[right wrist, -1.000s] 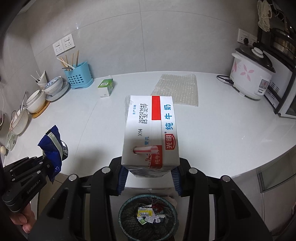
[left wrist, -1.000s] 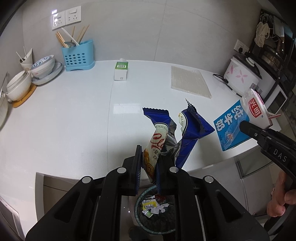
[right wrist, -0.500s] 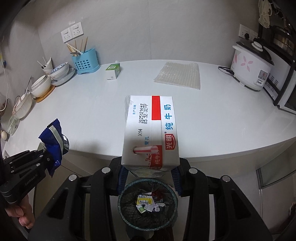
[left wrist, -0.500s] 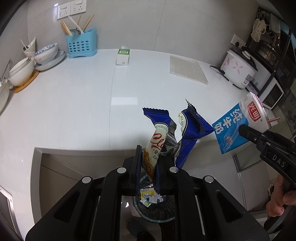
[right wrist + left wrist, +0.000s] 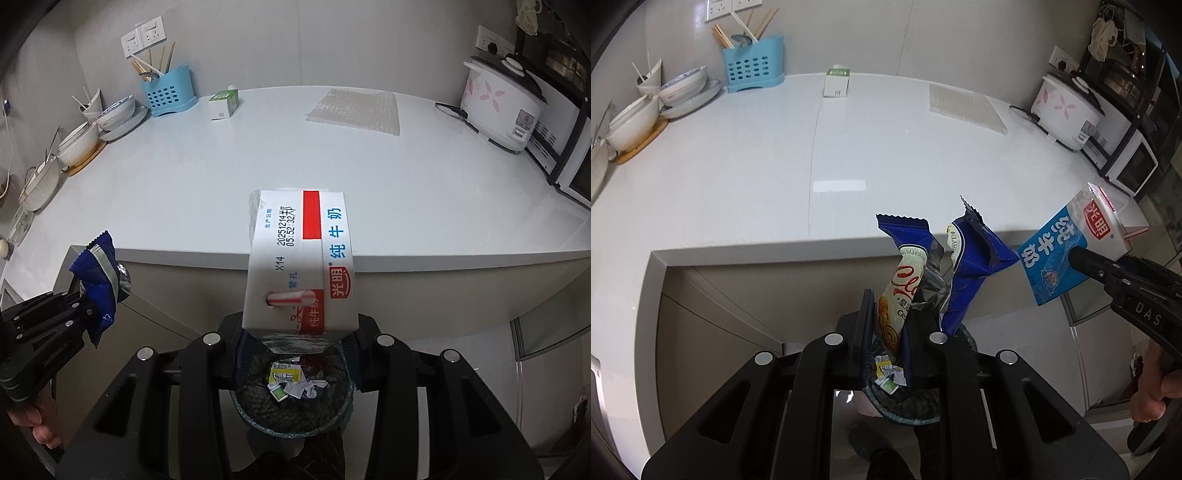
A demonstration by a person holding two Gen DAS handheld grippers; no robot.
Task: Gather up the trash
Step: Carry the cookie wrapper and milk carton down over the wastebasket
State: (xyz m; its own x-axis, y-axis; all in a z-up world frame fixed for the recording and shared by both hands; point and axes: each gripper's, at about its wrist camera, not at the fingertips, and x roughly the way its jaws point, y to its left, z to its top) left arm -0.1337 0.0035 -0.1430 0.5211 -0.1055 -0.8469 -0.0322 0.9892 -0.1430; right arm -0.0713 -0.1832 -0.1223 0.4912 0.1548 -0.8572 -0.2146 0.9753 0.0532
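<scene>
The left gripper points steeply downward, its jaws pressed tight on a blue snack wrapper that sticks up from between them. It hangs above the waste bin, off the front edge of the counter. In the right wrist view it sits at the bin's left, with a hand wrapped around its handle.

The right gripper tilts down at much the same angle, jaws part-way apart and clamped on the sides of a milk carton, directly above the bin. A hand grips its handle at the bin's right.
</scene>
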